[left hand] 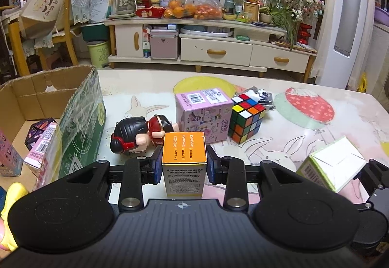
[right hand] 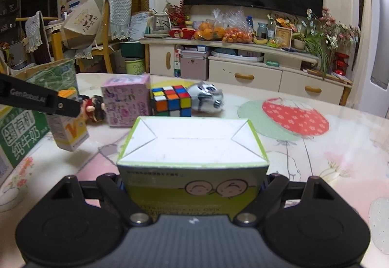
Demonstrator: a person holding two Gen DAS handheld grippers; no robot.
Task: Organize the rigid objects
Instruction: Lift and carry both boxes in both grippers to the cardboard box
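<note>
Up front on the left wrist cam, the left gripper [left hand: 184,168] is clamped on a small orange box [left hand: 184,161], both blue pads pressed against its sides, box upright and lifted a bit off the table [left hand: 316,131]. Just behind it a doll [left hand: 143,134] lies on its side. Past the doll sits a pink box [left hand: 204,114], with a Rubik's cube [left hand: 246,118] touching its right side and a grey-white toy [left hand: 261,95] behind the cube. On the left stands an open carton [left hand: 80,127], with a couple of small boxes already lying inside. At the right edge you can see a green box [left hand: 333,165], tilted, with the other gripper poking in beside it.

Over on the right wrist cam, the right gripper [right hand: 193,185] is squeezing the green box [right hand: 193,153], white flap side up, fingers tight on both sides. It fills the middle of the view, so I can't tell if it's touching the table [right hand: 328,151] or not. Behind it are the pink box [right hand: 126,102], the cube [right hand: 171,100] and the toy [right hand: 209,97] in a row. At left, the left gripper's arm holds the orange box [right hand: 69,129] near the carton [right hand: 31,117], the doll [right hand: 93,108] peeking out behind.
</note>
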